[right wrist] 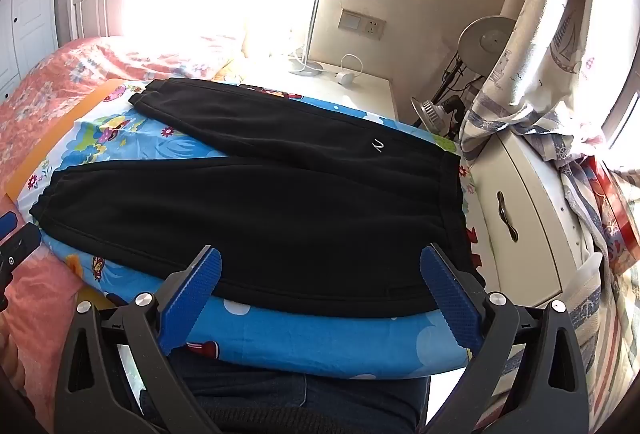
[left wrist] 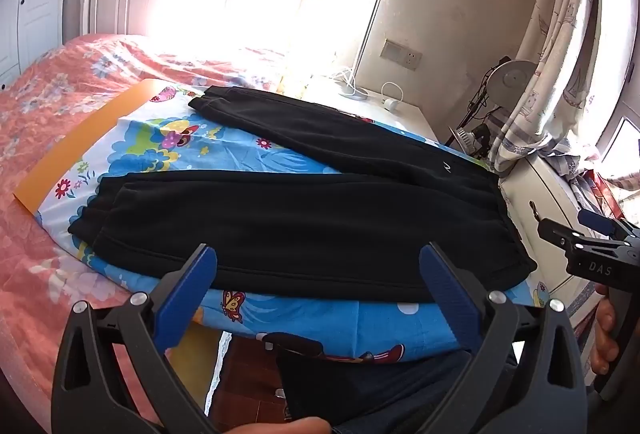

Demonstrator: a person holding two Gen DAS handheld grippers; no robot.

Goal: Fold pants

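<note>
Black pants (left wrist: pixel 304 218) lie flat on a blue cartoon-print sheet (left wrist: pixel 168 150), legs spread apart towards the left, waistband at the right. A small white logo marks the far leg (right wrist: pixel 378 145). My left gripper (left wrist: pixel 318 266) hovers open over the near edge of the near leg, nothing between its blue pads. My right gripper (right wrist: pixel 320 268) is open too, above the near edge of the pants (right wrist: pixel 260 210) close to the waistband. The right gripper also shows at the right edge of the left wrist view (left wrist: pixel 592 246).
The sheet (right wrist: pixel 304 342) covers an orange board (left wrist: pixel 80 138) resting on a bed with a pink floral cover (left wrist: pixel 44 106). A white nightstand (right wrist: pixel 516 210), a lamp (right wrist: pixel 484 38), a curtain (right wrist: pixel 532 46) and cables stand to the right. The person's legs are below the board's near edge.
</note>
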